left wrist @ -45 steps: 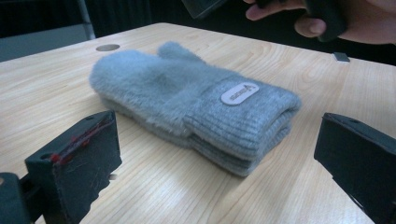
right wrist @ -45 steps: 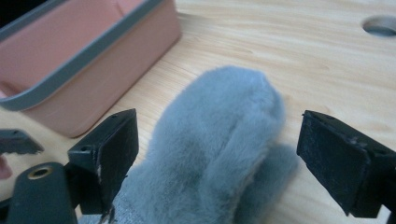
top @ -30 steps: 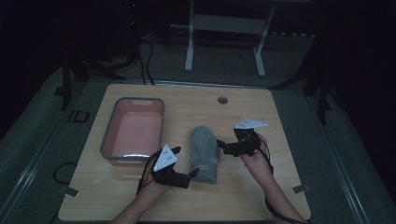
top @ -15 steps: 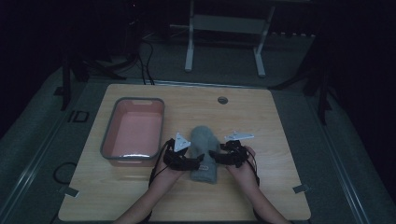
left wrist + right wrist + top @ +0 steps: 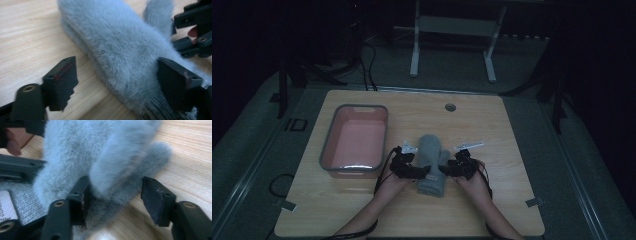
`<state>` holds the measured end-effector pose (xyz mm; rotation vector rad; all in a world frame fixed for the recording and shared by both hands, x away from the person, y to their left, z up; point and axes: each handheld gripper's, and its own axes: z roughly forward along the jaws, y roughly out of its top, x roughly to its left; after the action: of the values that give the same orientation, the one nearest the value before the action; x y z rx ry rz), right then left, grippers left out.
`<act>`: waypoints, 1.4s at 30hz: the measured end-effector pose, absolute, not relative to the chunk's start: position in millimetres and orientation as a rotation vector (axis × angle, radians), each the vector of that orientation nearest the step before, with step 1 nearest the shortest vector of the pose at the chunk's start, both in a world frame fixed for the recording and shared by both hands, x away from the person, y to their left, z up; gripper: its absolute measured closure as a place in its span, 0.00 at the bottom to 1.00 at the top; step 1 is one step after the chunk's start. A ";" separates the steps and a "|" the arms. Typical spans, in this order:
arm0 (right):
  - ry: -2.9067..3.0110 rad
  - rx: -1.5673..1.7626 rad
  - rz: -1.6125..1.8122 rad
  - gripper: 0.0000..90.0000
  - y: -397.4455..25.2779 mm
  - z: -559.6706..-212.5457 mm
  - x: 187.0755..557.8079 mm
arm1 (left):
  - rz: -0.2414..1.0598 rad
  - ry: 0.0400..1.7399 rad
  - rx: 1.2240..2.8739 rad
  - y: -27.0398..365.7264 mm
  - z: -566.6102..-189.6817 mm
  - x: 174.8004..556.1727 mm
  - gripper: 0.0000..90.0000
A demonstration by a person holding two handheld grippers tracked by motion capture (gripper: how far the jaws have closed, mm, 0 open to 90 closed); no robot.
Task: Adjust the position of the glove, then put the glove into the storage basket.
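Straddled fluffy grey mitten (image 5: 432,162) mid-table beside pink bin (image 5: 354,140), L gripper (image 5: 117,82) & R gripper (image 5: 113,195) both w/ jaws apart, unclamped; looked soft, light, floppy — best pinched at knit cuff.

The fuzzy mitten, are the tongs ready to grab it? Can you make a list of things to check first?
1. Left tongs open around the mitten: ok, jaws apart with the cuff end between them.
2. Right tongs open: ok, jaws straddle the mitten's thumb.
3. Either tongs already squeezing: not yet, both open.
4. Mitten flat on the table: ok.
5. Pink tub out of the way: ok, it sits left of the mitten.
6. Grip deep enough: cannot tell.
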<state>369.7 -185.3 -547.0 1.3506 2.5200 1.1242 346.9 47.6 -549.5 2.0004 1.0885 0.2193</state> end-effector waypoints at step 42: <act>2.511 1.248 1.244 0.91 -181.6 -528.7 357.1 | 0.062 0.986 1.983 41.0 -530.3 355.2 0.90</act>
<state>357.1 -181.6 -528.7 1.2485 2.5114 1.2437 355.2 41.0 -530.3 1.9830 0.9858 0.0620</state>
